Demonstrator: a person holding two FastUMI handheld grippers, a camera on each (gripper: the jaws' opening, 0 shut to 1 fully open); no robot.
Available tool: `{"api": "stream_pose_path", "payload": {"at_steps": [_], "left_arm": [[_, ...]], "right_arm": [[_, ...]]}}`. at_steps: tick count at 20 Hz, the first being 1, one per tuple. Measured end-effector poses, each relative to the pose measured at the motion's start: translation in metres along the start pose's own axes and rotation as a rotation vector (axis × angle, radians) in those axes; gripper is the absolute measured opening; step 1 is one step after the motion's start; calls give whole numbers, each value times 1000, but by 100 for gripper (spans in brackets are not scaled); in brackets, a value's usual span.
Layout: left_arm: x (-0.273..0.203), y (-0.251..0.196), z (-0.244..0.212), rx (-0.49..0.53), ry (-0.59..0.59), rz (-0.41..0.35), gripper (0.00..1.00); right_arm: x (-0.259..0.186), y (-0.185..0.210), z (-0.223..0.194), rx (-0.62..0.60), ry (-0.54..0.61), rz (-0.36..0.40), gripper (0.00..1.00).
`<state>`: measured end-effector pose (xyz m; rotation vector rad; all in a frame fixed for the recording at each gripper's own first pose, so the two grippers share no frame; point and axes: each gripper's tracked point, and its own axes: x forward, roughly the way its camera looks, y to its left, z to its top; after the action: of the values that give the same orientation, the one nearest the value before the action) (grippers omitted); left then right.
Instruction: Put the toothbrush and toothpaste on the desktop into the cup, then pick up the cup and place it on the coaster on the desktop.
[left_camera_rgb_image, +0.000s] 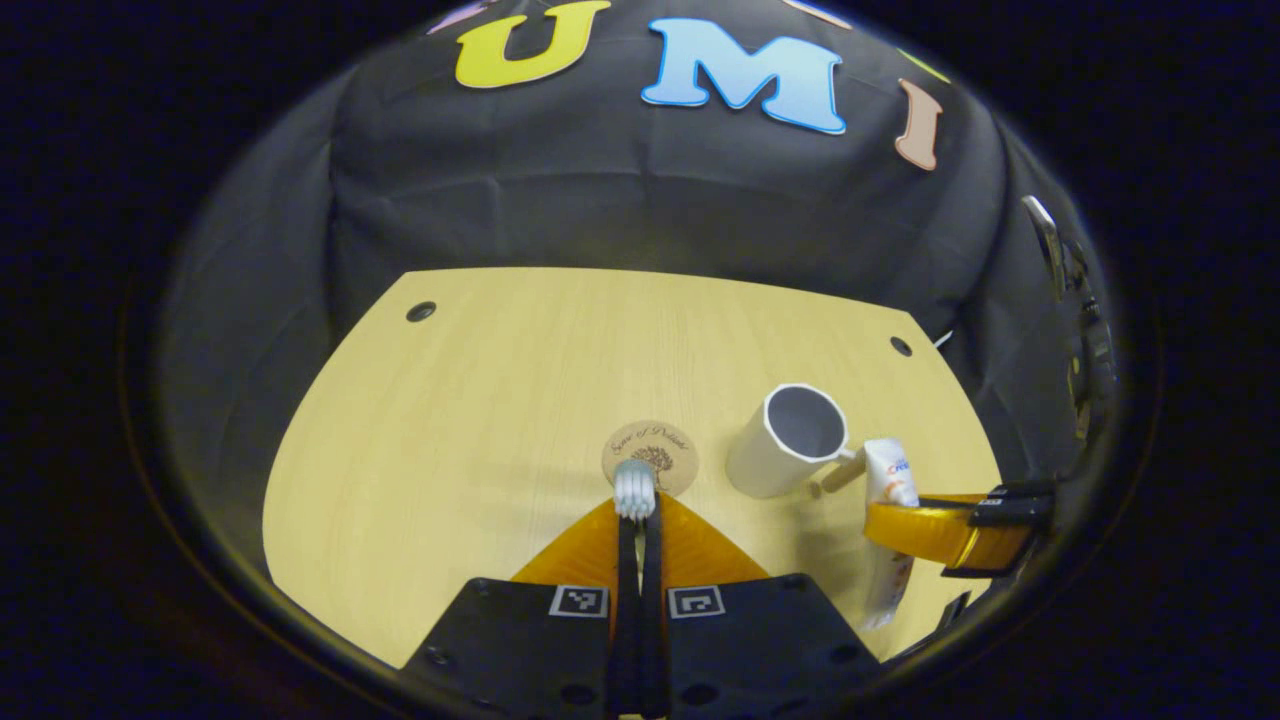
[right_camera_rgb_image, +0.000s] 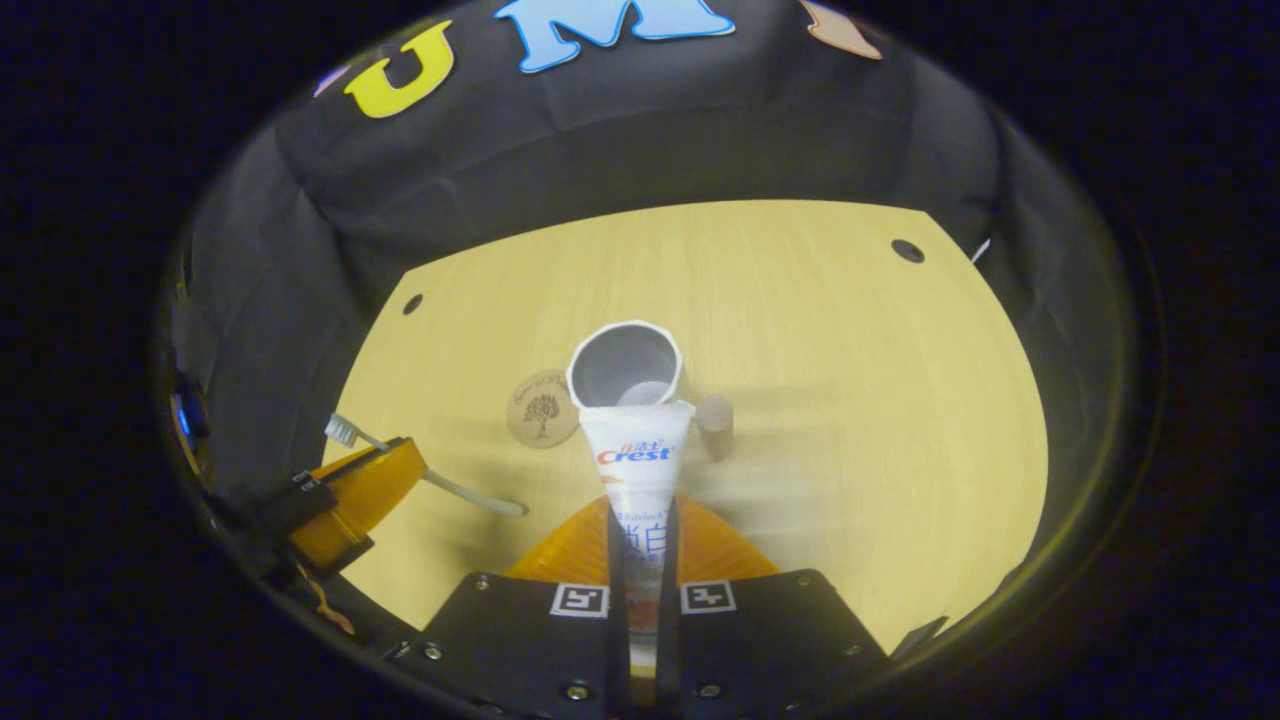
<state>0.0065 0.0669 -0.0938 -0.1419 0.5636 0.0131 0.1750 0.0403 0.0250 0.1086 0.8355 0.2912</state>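
Now your left gripper (left_camera_rgb_image: 636, 520) is clenched on the toothbrush (left_camera_rgb_image: 634, 488): both fingers press on its handle, and the bristle head sticks out just past the fingertips. In the left gripper view this head lies over the near rim of the coaster (left_camera_rgb_image: 651, 456), but I cannot tell if it touches it. The coaster lies flat around the middle of the desktop (left_camera_rgb_image: 470, 400), a little toward the near edge.

Your right gripper (right_camera_rgb_image: 640, 540) is grasping the toothpaste (right_camera_rgb_image: 638, 455). The tube stands between the two fingers, both pressing on it, and its flat wide end points forward. In the right gripper view this end is just in front of the cup (right_camera_rgb_image: 626, 365), at its near rim; whether it touches the rim I cannot say.

The cup stands upright on the desktop, just beside the coaster, on the side toward the right edge and not on it. Its mouth is open, and its handle (right_camera_rgb_image: 715, 420) points toward the right edge.

In the right gripper view your left gripper shows near the left edge of the desktop, with the toothbrush across its fingers, well apart from the cup. In the left gripper view your right gripper shows near the right edge, with the tube hanging down through it, near the cup's handle.
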Motion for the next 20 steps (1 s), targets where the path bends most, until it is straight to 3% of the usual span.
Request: {"api": "stream_pose_path", "payload": {"at_steps": [5, 10, 17, 20], "left_arm": [[-88, 64, 32, -15, -45, -29, 7], [-170, 117, 29, -17, -74, -31, 8], [-274, 164, -16, -29, -73, -7, 7], [-275, 160, -36, -38, -70, 9, 7]], "right_arm": [[-12, 0, 45, 14, -76, 23, 12], [-7, 2, 88, 15, -130, 38, 11], [15, 10, 134, 29, -190, 64, 11], [22, 10, 151, 39, -232, 72, 11]]}}
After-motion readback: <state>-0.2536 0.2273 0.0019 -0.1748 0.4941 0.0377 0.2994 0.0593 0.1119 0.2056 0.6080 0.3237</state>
